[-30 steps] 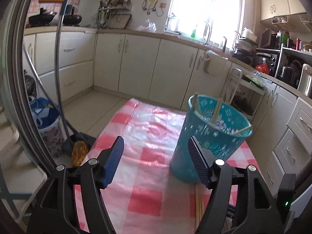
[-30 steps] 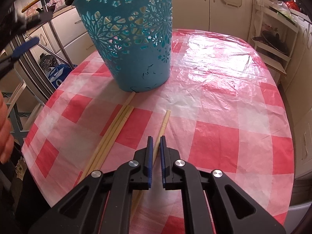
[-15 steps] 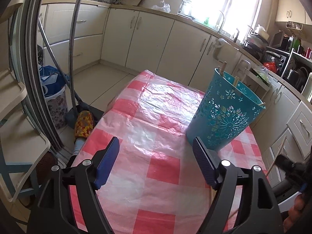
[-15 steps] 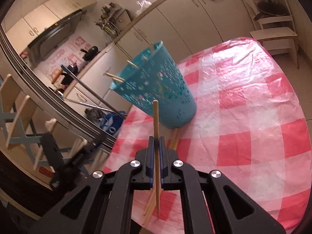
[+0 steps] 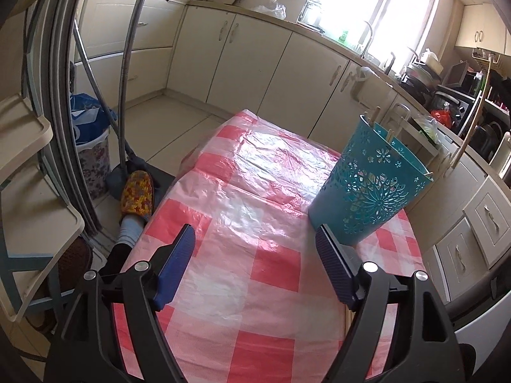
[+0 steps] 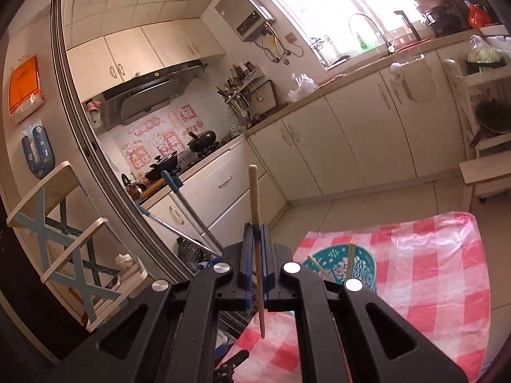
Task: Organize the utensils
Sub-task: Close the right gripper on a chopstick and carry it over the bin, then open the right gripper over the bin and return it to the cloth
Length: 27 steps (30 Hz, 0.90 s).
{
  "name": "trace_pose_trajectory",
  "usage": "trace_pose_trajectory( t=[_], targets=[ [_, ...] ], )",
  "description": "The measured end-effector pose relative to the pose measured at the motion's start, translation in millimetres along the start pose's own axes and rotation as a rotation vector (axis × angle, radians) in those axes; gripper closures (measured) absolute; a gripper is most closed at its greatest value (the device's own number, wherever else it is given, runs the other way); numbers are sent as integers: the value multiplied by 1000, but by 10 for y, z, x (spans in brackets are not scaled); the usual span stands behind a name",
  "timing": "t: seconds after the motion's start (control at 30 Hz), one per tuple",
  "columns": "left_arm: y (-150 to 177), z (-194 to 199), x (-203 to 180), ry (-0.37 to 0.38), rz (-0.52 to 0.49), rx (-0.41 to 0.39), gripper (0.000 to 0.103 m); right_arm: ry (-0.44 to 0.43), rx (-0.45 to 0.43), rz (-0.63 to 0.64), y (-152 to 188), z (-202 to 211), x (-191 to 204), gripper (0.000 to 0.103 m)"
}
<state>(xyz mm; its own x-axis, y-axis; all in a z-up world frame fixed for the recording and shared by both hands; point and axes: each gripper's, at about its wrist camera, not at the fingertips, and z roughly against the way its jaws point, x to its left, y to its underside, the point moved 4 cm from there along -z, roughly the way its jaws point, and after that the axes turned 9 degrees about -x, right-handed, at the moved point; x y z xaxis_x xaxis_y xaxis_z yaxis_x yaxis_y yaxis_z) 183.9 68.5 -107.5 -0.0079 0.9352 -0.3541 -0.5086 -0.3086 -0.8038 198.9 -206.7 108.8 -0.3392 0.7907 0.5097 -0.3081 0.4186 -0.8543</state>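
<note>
My right gripper (image 6: 254, 249) is raised high above the bench (image 6: 447, 271), tilted so its camera looks out across the kitchen. Its blue fingers (image 6: 246, 255) are pinched tight on a single wooden chopstick (image 6: 256, 239), which stands nearly upright between them, thick end up, thin tip pointing down past my knuckles. Just beyond and below sits the teal basket (image 6: 364, 261), seen from above, with other chopsticks leaning inside it.

My left gripper (image 5: 255, 255) hovers low over the near part of the bench (image 5: 255, 191), level, facing forward. Its fingers (image 5: 175, 261) are spread wide and hold nothing. The pink-checked plastic cover lies bare between them and stretches ahead to the far edge. The teal basket (image 5: 367, 191) stands toward the right side of the bench, just past my right fingertip, a few sticks poking above its rim. Higher up at the far right, the held chopstick (image 5: 472, 121) shows above the basket. Left of the bench the edge drops to the floor, where a patterned slipper (image 5: 137, 194) rests. Cream cabinets (image 5: 255, 63) line the far wall.
</note>
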Motion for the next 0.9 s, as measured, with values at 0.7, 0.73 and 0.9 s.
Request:
trace_pose_trajectory(
  t=[0.7,0.73,0.9],
  targets=[
    [92,-71,146,-12,37,36,29,263,106,-42,439,-303,-838,97],
    [88,-59,145,-11,37,32,29,303,139,-26,480,-262,-863,97],
    [113,-79,162,-16,41,42,29,531,450,41,1304,-43,-1170,88]
  ],
)
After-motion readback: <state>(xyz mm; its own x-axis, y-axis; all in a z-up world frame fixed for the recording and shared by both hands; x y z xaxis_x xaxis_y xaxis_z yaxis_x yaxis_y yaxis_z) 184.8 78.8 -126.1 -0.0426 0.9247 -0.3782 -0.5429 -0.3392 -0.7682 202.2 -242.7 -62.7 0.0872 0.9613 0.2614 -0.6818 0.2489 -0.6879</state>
